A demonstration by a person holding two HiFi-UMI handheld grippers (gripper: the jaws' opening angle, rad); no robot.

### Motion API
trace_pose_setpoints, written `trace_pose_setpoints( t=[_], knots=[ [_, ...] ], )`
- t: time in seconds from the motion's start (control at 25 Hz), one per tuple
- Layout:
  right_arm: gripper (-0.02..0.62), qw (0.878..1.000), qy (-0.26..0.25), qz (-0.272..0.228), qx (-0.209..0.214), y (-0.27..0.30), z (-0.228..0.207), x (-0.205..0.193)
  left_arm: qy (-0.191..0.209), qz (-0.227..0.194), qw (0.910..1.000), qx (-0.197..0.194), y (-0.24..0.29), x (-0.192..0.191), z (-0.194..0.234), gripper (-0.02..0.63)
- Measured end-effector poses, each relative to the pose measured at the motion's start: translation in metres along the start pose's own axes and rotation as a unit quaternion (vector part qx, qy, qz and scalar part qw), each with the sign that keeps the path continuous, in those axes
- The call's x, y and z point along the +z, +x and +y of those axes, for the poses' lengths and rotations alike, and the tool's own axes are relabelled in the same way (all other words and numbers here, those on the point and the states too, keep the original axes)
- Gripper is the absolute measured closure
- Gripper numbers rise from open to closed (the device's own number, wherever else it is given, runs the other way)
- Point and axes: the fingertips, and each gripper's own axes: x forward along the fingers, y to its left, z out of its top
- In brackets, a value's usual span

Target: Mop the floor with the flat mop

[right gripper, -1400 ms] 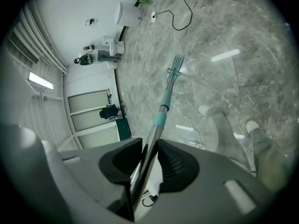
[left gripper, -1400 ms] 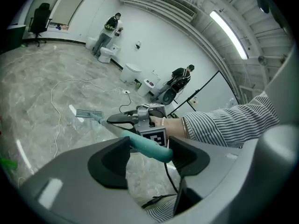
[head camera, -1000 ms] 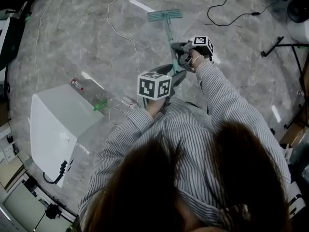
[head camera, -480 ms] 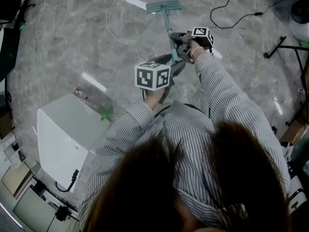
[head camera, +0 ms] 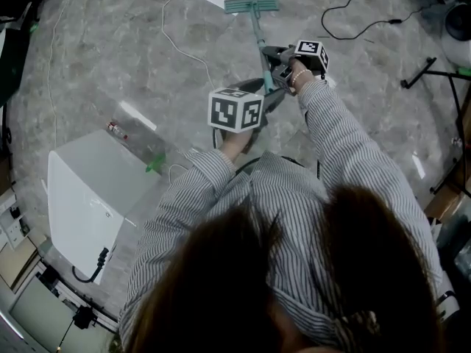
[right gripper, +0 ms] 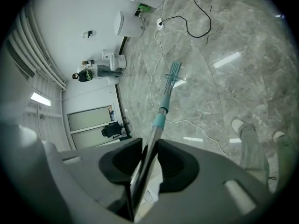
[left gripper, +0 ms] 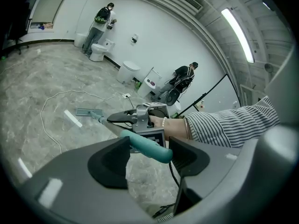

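Mop [head camera: 252,6] flat on floor [head camera: 110,50]; left gripper [left gripper: 149,155], right gripper [right gripper: 150,157] clamp handle [head camera: 257,39]

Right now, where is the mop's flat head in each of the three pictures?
Head view: the mop head lies on the floor at top centre.
Left gripper view: it is small, left of centre.
Right gripper view: it is above centre.
Shared landmark: the mop pole leads to it in every view.

Glossy marble-like floor [head camera: 110,43], seemingly metal mop pole [right gripper: 149,150]
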Motion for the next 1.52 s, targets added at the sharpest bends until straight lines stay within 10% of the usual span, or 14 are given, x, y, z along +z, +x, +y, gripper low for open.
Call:
trace_pose_setpoints(
  t=[1.52],
  knots=[
    [0.497,0.999,-0.016,0.033,-0.009,-0.288,-0.372,-0.344,-0.009,0.012,0.9998,0.015,-0.103,-0.497,-0.296,0.341]
  ],
)
